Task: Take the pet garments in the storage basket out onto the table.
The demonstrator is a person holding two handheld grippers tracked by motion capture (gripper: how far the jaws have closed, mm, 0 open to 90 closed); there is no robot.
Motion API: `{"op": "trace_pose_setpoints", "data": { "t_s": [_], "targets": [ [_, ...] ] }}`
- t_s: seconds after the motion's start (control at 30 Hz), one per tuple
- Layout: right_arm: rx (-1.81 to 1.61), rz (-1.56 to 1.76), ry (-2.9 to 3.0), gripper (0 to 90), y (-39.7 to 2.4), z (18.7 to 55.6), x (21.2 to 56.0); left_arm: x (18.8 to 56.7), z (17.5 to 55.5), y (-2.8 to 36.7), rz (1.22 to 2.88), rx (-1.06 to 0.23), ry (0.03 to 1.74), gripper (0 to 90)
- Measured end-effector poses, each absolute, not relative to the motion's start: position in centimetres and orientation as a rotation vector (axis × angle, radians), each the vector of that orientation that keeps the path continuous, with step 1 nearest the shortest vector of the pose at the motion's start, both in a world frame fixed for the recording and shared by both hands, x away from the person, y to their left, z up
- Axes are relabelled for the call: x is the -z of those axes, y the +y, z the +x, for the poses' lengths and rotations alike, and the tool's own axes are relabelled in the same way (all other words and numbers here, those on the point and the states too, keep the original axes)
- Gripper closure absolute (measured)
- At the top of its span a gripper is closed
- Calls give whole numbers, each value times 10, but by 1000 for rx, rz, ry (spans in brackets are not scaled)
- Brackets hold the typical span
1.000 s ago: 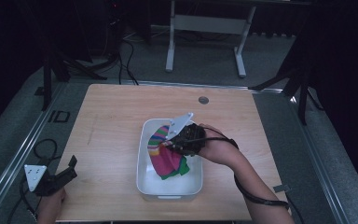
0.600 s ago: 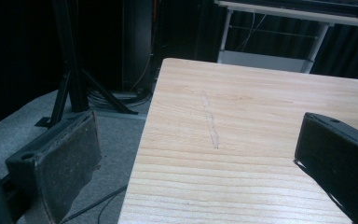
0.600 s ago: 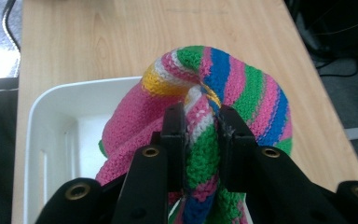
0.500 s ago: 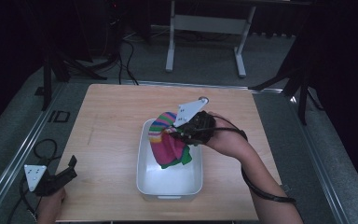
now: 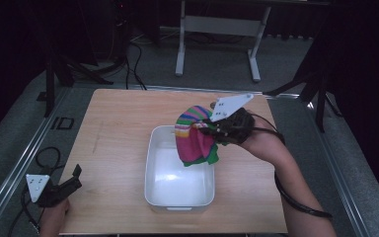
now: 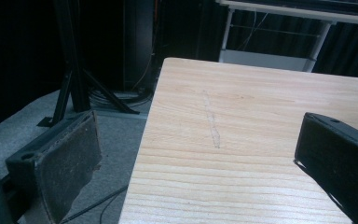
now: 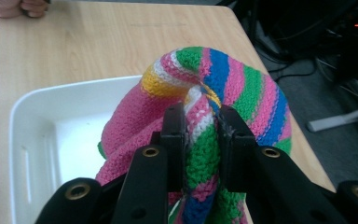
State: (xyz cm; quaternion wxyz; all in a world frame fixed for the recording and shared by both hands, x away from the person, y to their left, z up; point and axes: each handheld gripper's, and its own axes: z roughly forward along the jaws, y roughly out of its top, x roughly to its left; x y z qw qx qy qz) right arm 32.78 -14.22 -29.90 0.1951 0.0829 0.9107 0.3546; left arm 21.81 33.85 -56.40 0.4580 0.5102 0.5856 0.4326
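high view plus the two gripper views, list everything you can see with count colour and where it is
knitted cloth: 1, striped pink, green, blue, yellow and white, hanging above the bin's far right part
bin: 1, white, on the middle of the table
table: 1, light wood, centre of the scene
stand: 1, white-legged, on the floor beyond the table
tripod legs: black, on the floor off the table's far left corner
left gripper: 1, black, jaws open, near left table edge
right gripper: 1, black, pinching a fold of the cloth
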Motion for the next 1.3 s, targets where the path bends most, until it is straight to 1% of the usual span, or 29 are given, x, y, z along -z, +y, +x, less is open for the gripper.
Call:
{"op": "trace_pose_setpoints", "data": {
  "t_s": [0.1, 0.2, 0.57, 0.63, 0.67, 0.7, 0.77, 0.83, 0.9, 1.03, 1.3],
  "targets": [
    [-991, 251, 2547, 746, -150, 328, 297, 564, 218, 339, 1261, -1066, 1442, 9],
    [-990, 302, 2522, 745, -168, 330, 295, 564, 218, 338, 1262, -1066, 1443, 9],
    [-945, 436, 2481, 745, -217, 334, 303, 564, 218, 338, 1260, -1067, 1441, 9],
    [-945, 436, 2481, 745, -217, 334, 303, 564, 218, 338, 1261, -1066, 1438, 9],
    [-952, 449, 2477, 745, -223, 335, 303, 564, 218, 338, 1260, -1066, 1438, 9],
    [-952, 486, 2463, 745, -237, 335, 304, 564, 218, 338, 1261, -1066, 1438, 9],
    [-951, 494, 2462, 745, -241, 335, 305, 564, 218, 338, 1261, -1066, 1438, 9],
    [-951, 532, 2442, 744, -257, 334, 307, 564, 218, 338, 1266, -1067, 1438, 9],
    [-960, 560, 2433, 744, -264, 334, 309, 564, 218, 338, 1268, -1067, 1438, 9],
    [-954, 583, 2430, 743, -271, 336, 320, 564, 218, 338, 1272, -1071, 1434, 9],
    [-933, 627, 2469, 741, -274, 348, 356, 564, 218, 338, 1274, -1067, 1435, 9]
  ]
}}
